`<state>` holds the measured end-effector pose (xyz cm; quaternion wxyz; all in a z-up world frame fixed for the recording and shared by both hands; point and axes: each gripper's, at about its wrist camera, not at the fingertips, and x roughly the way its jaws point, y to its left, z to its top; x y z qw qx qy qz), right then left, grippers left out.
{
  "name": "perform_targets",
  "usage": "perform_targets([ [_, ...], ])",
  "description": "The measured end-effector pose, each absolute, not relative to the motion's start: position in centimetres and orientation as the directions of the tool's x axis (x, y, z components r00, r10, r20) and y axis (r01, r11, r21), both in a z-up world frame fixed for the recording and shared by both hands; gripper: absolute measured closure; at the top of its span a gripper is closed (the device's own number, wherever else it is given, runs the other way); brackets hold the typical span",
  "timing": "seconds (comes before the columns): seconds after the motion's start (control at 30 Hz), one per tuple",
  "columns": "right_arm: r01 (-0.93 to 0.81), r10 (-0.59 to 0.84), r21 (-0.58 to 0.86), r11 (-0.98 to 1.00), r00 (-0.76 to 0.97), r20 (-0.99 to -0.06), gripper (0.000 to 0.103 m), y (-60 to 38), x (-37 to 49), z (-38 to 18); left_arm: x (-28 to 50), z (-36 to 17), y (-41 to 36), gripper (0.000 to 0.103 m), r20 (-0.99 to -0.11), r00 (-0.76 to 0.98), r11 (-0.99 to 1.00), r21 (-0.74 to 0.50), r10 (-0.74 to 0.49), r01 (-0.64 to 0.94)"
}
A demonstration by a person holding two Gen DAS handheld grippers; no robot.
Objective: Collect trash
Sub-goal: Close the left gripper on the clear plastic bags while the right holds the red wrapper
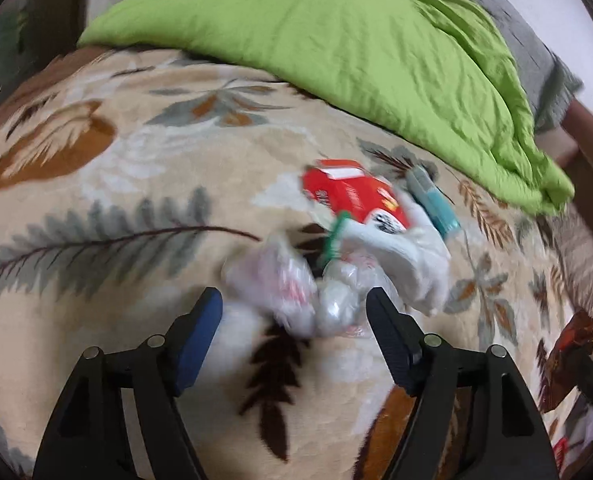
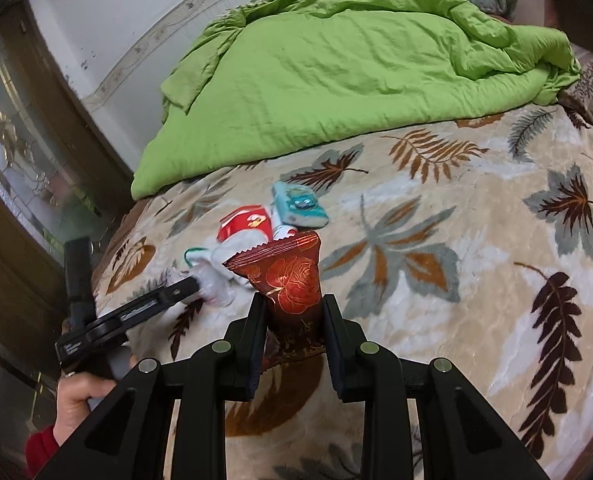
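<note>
Red foil wrapper (image 2: pixel 294 280), printed with a rose, is clamped between the right gripper (image 2: pixel 294 308) pads, its long axis running away from the camera, crimped end pointing toward the trash pile. The left gripper (image 1: pixel 294 312) stands wide, nothing pinched, crumpled plastic bags (image 1: pixel 296 288) just ahead of its tips. I judge the gathering step is on: the wrapper needs carrying to the heap of red box (image 2: pixel 242 222) and teal pack (image 2: pixel 300 204) mid-blanket (image 2: pixel 436 280), below the green quilt's (image 2: pixel 336 68) edge.

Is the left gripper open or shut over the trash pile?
Open. The left gripper has its jaws spread wide on either side of the crumpled clear plastic bags; its pads do not press on them.
</note>
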<state>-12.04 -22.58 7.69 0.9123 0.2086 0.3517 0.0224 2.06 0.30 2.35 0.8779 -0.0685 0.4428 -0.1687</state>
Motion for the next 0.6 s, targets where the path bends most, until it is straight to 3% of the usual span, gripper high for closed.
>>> perform_targets([
  [0.1, 0.097, 0.185, 0.38, 0.92, 0.746, -0.639, 0.074, -22.1, -12.4, 7.4, 1.7, 2.3, -1.5, 0.022, -0.757, 0.58, 0.947, -0.169, -0.302, 0.272],
  [0.17, 0.094, 0.186, 0.381, 0.92, 0.751, -0.633, 0.074, -22.2, -12.4, 7.5, 1.7, 2.1, -1.9, 0.022, -0.756, 0.578, 0.945, -0.168, -0.306, 0.281],
  [0.2, 0.095, 0.186, 0.383, 0.919, 0.753, -0.632, 0.074, -22.3, -12.5, 7.5, 1.7, 2.0, -2.0, 0.025, -0.756, 0.578, 0.944, -0.164, -0.307, 0.286],
  [0.23, 0.097, 0.185, 0.382, 0.919, 0.751, -0.634, 0.074, -22.3, -12.5, 7.4, 1.6, 1.8, -2.1, 0.04, -0.756, 0.578, 0.943, -0.159, -0.308, 0.293],
  [0.6, 0.081, 0.158, 0.338, 0.938, 0.767, -0.622, 0.074, -20.7, -13.5, 7.8, -1.3, 3.3, -2.5, 0.044, -0.719, 0.619, 0.937, -0.138, -0.318, 0.321],
])
